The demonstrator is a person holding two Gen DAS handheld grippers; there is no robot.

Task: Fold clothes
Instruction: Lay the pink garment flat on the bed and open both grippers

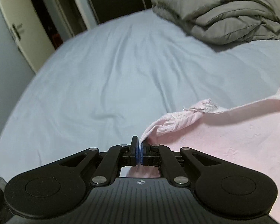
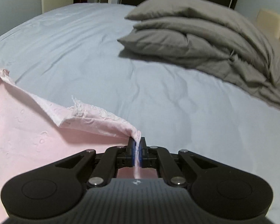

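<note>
A pale pink garment (image 1: 233, 141) with an embroidered, lace-trimmed edge is stretched over the light blue bed sheet (image 1: 102, 85). My left gripper (image 1: 139, 143) is shut on one corner of it, and the cloth runs off to the right. In the right wrist view the same pink garment (image 2: 28, 140) spreads to the left, with my right gripper (image 2: 137, 142) shut on its other corner. A fold of the lace edge (image 2: 87, 112) droops between the two held corners.
A folded grey duvet (image 2: 205, 39) lies at the far right of the bed, also seen as the grey duvet (image 1: 224, 13) in the left view. A cream door (image 1: 18, 31) and dark doorway stand beyond the bed's left edge. The blue sheet (image 2: 158, 97) stretches ahead.
</note>
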